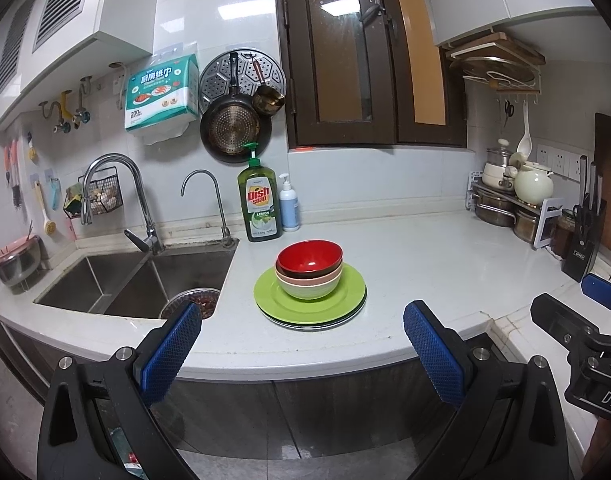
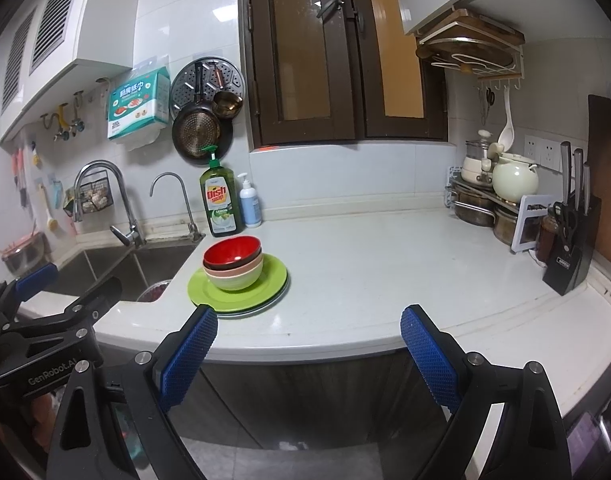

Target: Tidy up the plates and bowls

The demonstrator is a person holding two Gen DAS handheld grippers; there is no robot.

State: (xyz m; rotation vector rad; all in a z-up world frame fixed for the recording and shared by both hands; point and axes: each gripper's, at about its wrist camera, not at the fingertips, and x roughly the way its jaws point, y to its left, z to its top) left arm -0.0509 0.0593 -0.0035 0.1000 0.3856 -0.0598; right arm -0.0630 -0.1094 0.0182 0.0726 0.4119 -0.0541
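A stack of bowls stands on a stack of plates on the white counter point(image 1: 425, 264). The top bowl is red point(image 1: 309, 258), with a pink bowl point(image 1: 307, 277) and a pale green bowl point(image 1: 310, 290) under it. The top plate is lime green point(image 1: 345, 294); darker plates lie beneath. The same stack shows in the right wrist view, red bowl point(image 2: 232, 252) on the green plate point(image 2: 265, 284). My left gripper point(image 1: 303, 338) is open and empty, held in front of the counter edge, short of the stack. My right gripper point(image 2: 309, 334) is open and empty, to the right of the stack.
A steel sink point(image 1: 145, 280) with two taps lies left of the stack. A dish soap bottle point(image 1: 259, 200) and a pump bottle point(image 1: 289, 206) stand behind it. Pots and a kettle point(image 1: 533, 186) and a knife block point(image 1: 585, 240) stand at the right.
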